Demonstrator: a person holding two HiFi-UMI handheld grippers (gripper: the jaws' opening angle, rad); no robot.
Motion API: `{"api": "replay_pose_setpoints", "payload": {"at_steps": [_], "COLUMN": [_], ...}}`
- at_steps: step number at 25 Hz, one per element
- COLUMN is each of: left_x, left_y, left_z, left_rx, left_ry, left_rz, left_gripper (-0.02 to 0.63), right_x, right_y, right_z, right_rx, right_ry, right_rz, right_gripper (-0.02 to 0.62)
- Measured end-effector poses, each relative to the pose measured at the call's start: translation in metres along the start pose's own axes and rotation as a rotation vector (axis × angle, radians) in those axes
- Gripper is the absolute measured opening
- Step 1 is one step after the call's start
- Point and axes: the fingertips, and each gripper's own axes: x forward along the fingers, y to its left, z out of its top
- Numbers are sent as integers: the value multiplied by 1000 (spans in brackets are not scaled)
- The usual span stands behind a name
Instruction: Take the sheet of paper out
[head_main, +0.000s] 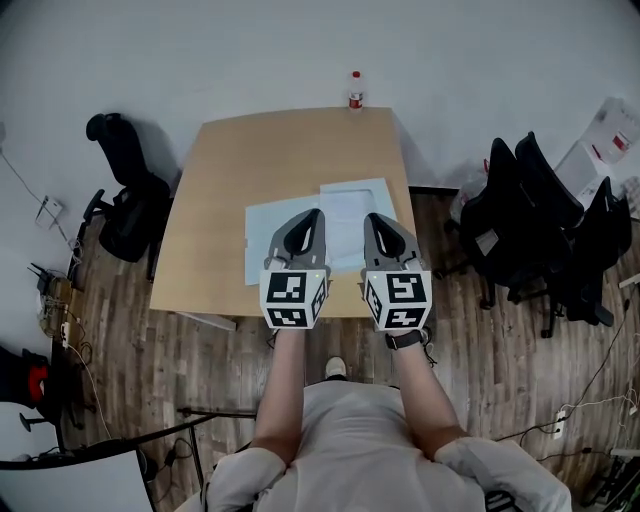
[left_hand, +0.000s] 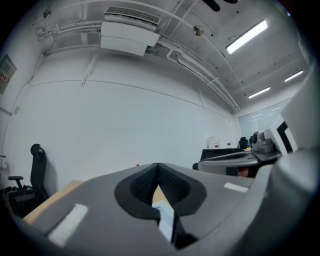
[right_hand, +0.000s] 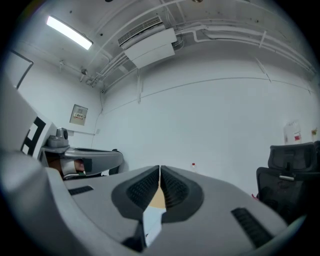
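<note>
On the wooden bench (head_main: 225, 170) in the middle of the room lies the sheet of paper (head_main: 352, 200). It is white and flat, and sits a bit to the right side of the bench. Its near left corner overlaps a pale blue flat thing (head_main: 262, 235). I cannot tell if that is a folder or another sheet. A person stands at the near edge of the bench with both arms held out. The left gripper (head_main: 318, 213) and the right gripper (head_main: 368, 217) are side by side, close but not touching. Both point level, toward the far wall, above the near part of the papers. The left fingers (left_hand: 145, 182) are clenched tight, tip to tip, with nothing between them. The right fingers (right_hand: 172, 187) are clenched the same way and hold nothing too. Through the small gap under each pair of fingers you can see a bit of bench and pale paper below. A small bottle (head_main: 355, 90) with a red cap stands at the far edge of the bench. A black chair (head_main: 125, 195) is on the left and more black chairs (head_main: 540, 220) are on the right.
</note>
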Motion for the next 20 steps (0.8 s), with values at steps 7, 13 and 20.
{"api": "replay_pose_setpoints", "payload": {"at_steps": [7,13,20], "left_x": [21,34,57], "left_y": [36,59,76], "left_z": [-14,-45,-78], "left_rx": [8,-51,-78], "left_ry": [4,45,89], "left_rz": [-33,-38,-31], "left_gripper": [9,9,9], "right_x": [51,72,106], "right_y": [4,1,-2], "right_z": [-8,-39,-69], "right_rx": [-13,-2,-18], "right_ry": [4,74,140], "right_rz": [-35,-44,4], "right_gripper": [14,14,15]}}
